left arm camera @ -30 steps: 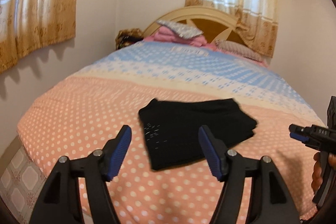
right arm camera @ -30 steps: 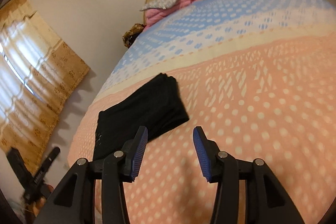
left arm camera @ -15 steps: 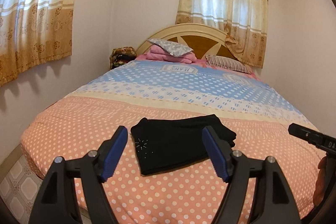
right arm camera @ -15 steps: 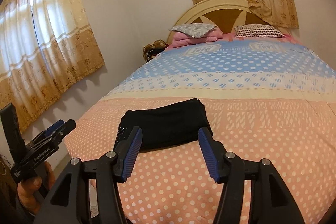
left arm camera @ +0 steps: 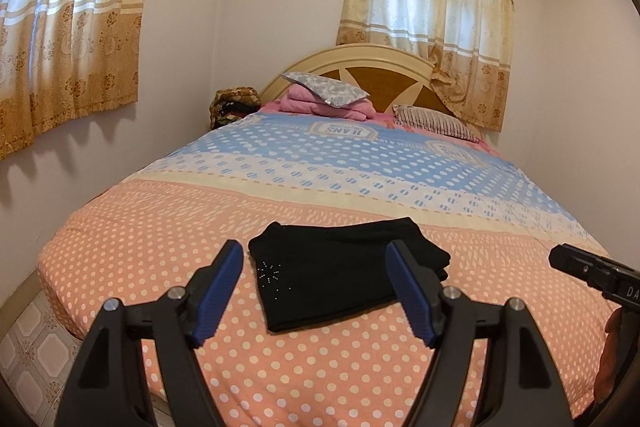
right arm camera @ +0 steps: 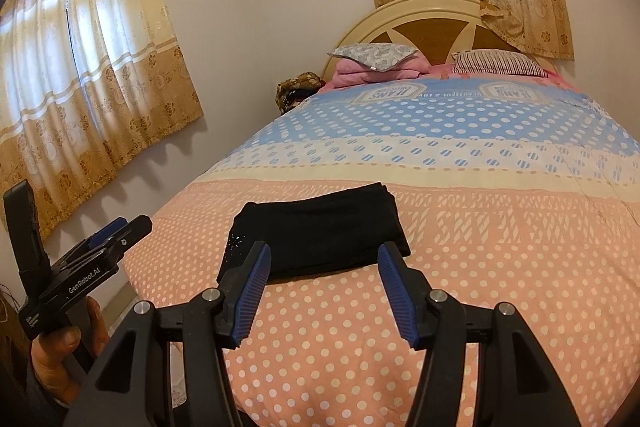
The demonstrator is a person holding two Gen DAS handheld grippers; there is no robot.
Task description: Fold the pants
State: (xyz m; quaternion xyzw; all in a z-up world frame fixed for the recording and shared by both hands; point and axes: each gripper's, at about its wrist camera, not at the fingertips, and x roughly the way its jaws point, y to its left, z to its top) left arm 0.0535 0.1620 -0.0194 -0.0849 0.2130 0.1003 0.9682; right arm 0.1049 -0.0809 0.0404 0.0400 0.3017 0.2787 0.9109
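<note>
Left wrist: pants (left arm camera: 340, 273) beyond spread jaws

Both wrist views face headboard (left arm camera: 360, 67); share pants (left arm camera: 340, 275).

Black grippers, ribbed blue fingers (left arm camera: 218, 291), silver screws (right arm camera: 211, 294), "GenRobot.AI" lettering.

Pants: we see black folded pants (left arm camera: 340, 271) flat on the bed (left arm camera: 360, 187).
Left claw (left arm camera: 316, 291): spread wide, empty, above bedspread.
Right claw (left arm camera: 592, 273): at right edge.
</note>
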